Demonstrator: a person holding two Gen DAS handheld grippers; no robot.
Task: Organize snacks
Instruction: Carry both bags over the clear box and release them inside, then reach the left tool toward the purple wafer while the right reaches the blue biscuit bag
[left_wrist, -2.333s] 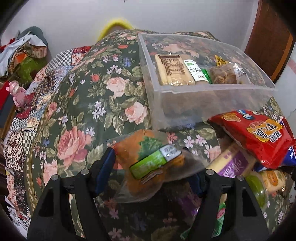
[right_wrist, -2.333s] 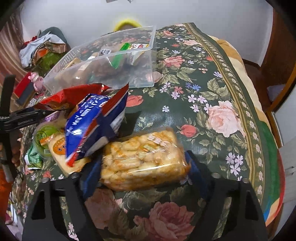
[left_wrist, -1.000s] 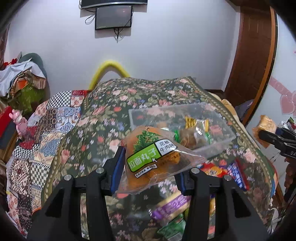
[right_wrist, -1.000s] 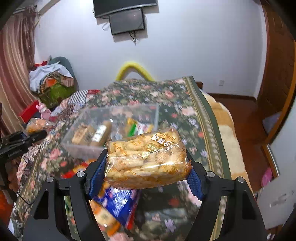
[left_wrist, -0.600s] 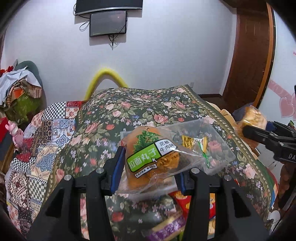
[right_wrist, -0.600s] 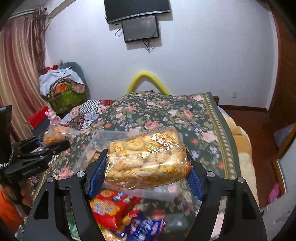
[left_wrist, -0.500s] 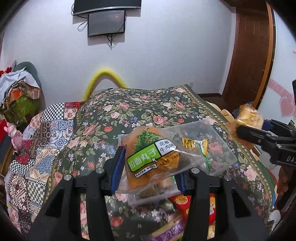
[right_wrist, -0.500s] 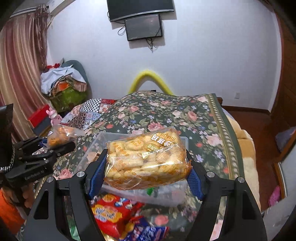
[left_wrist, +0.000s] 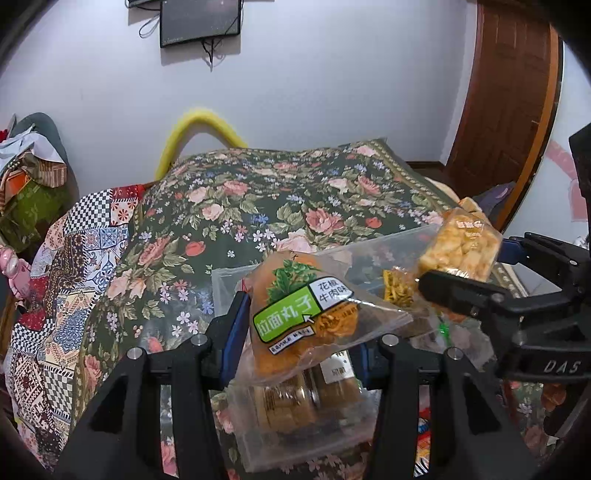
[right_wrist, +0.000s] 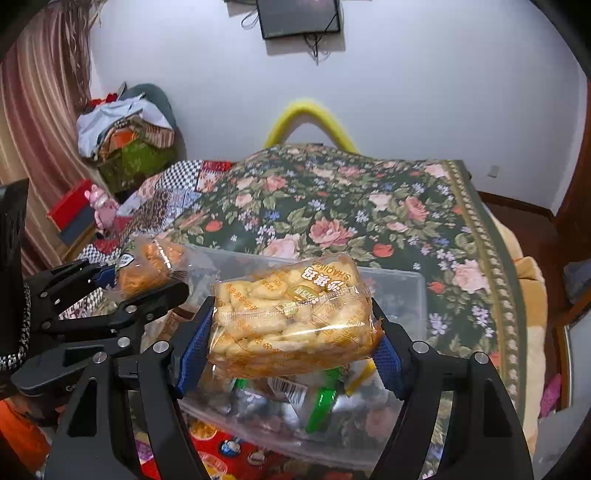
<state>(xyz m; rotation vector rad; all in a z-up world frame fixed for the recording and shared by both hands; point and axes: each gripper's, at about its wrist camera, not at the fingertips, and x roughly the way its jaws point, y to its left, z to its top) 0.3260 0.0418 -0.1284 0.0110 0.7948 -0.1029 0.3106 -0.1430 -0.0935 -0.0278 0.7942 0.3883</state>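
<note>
My left gripper (left_wrist: 295, 332) is shut on an orange snack bag with a green label (left_wrist: 303, 314), held above the clear plastic bin (left_wrist: 225, 280). My right gripper (right_wrist: 284, 332) is shut on a clear pack of yellow biscuits (right_wrist: 291, 314), also above the bin (right_wrist: 406, 291). The bin holds several snacks. Each gripper shows in the other view: the right one with its biscuit pack (left_wrist: 461, 247) at the right, the left one with its orange bag (right_wrist: 147, 266) at the left.
The bin stands on a bed with a floral cover (left_wrist: 258, 206). Red and blue snack packets (right_wrist: 221, 450) lie in front of the bin. A patchwork quilt (left_wrist: 55, 277) and piled clothes (right_wrist: 122, 125) lie to the left. A wooden door (left_wrist: 509, 92) stands at the right.
Both grippers have come in lower and closer over the bin, each still holding its snack. The two grippers are nearer to each other than before.
</note>
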